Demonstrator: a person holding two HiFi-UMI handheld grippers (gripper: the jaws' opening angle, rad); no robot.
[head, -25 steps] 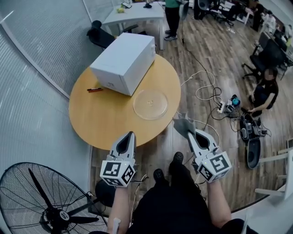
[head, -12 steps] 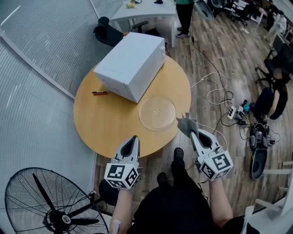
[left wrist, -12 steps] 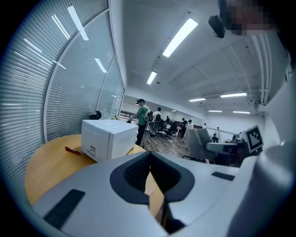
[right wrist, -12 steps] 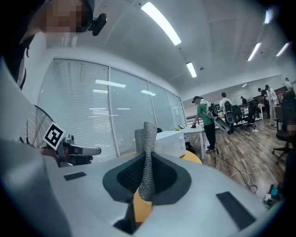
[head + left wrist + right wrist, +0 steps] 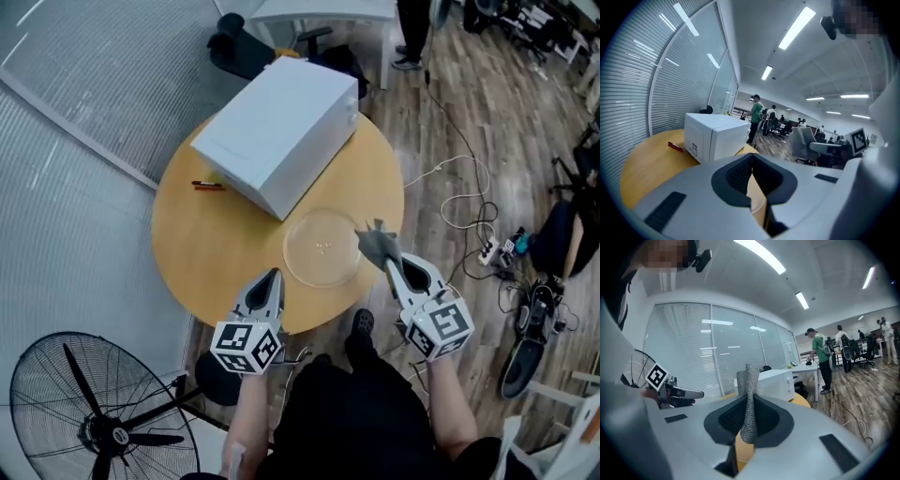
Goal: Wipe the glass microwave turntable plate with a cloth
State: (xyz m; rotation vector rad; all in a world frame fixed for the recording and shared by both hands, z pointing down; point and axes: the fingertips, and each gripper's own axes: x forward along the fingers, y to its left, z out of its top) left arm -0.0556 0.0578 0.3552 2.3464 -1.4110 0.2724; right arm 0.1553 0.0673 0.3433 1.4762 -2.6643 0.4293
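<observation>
While the right gripper (image 5: 388, 264) clamps the cloth (image 5: 374, 240), the microwave (image 5: 719, 133) label (image 5: 693, 149) seems illegible.

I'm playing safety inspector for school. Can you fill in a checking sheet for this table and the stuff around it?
Surface: round wooden table.
Job's things: glass plate lies flat near the table's near edge; grey cloth is by its right rim.
Clutter: white microwave, with a red pen beside it.
Grippers: left gripper shut and empty, at the table's edge; right gripper shut on the cloth.
Cables: white cable and power strip on the floor, right of the table.
Surroundings: standing fan, window blinds.
</observation>
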